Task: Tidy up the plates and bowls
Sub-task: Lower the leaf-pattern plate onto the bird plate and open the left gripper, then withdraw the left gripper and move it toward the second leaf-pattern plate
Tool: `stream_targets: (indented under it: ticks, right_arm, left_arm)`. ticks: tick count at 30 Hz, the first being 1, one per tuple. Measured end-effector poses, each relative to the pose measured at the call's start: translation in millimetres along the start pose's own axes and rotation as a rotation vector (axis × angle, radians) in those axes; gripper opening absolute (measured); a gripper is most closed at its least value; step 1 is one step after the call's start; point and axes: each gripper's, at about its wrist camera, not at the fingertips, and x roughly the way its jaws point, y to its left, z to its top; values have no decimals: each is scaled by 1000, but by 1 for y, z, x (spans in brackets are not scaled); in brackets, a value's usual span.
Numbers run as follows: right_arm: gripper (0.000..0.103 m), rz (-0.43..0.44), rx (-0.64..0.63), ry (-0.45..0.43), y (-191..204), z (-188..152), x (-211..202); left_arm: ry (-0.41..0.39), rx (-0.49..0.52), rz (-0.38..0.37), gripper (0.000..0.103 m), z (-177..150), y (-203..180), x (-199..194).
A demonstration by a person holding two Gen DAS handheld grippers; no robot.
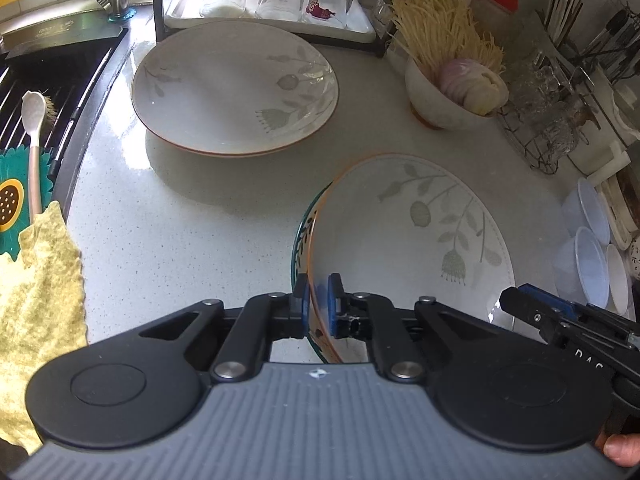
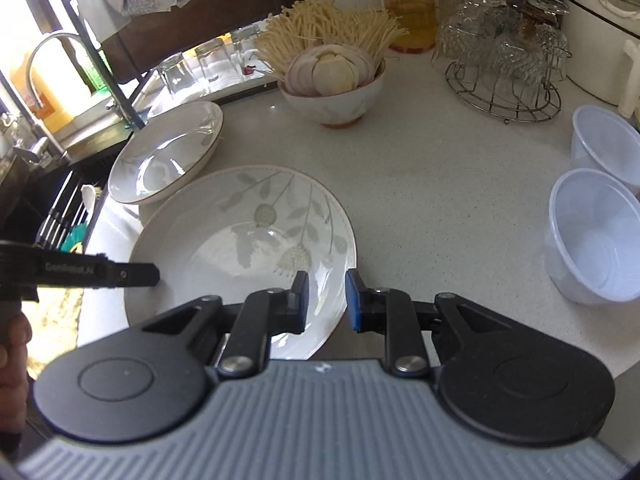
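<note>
Left tool (image 1: 318,300): I have it clamped on the left rim of the near plate (image 1: 412,248), one pad inside the rim, one outside.
Right tool (image 2: 327,300): I see its pads either side of the same plate's right rim, a gap showing at each pad; I cannot tell whether it grips.
Near plate: flower-patterned, at the table's (image 1: 192,240) front edge, sitting over a bowl (image 1: 302,236) with a painted rim.
Far plate (image 1: 236,88): same pattern, further back, near the sink (image 1: 48,76) edge.
Food bowl (image 1: 440,104): noodles and sliced onion, back right.
Plastic tubs (image 2: 592,236): right edge.
</note>
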Motion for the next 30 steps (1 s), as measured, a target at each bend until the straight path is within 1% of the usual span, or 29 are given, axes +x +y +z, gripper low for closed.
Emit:
stream_targets:
  ticks: [4, 8, 9, 11, 12, 13, 14, 22, 30]
  right_arm:
    - [24, 5, -16, -1, -1, -1, -1]
    - [24, 1, -3, -10, -7, -2, -4]
    - [24, 1, 3, -13, -8, -2, -5]
    - [24, 1, 14, -21, -10, -3, -7]
    - [24, 2, 20, -26, -11, -3, -8]
    - [24, 2, 23, -32, -11, -2, -9]
    - [24, 2, 25, -40, -11, -2, -11]
    - [24, 12, 25, -96, -8, 2, -27]
    - [24, 37, 18, -176, 1, 11, -61]
  left_arm:
    - [6, 18, 1, 11, 3, -1, 1]
    - [9, 35, 13, 11, 2, -4, -1]
    - [12, 37, 14, 14, 2, -5, -1]
    - [22, 38, 0, 26, 1, -7, -2]
    - [25, 40, -6, 30, 0, -8, -3]
    - [24, 50, 3, 43, -1, -11, -4]
    - [16, 63, 18, 49, -2, -14, -7]
    - [1, 98, 10, 50, -3, -23, -24]
    - [-77, 127, -5, 50, 2, -33, -67]
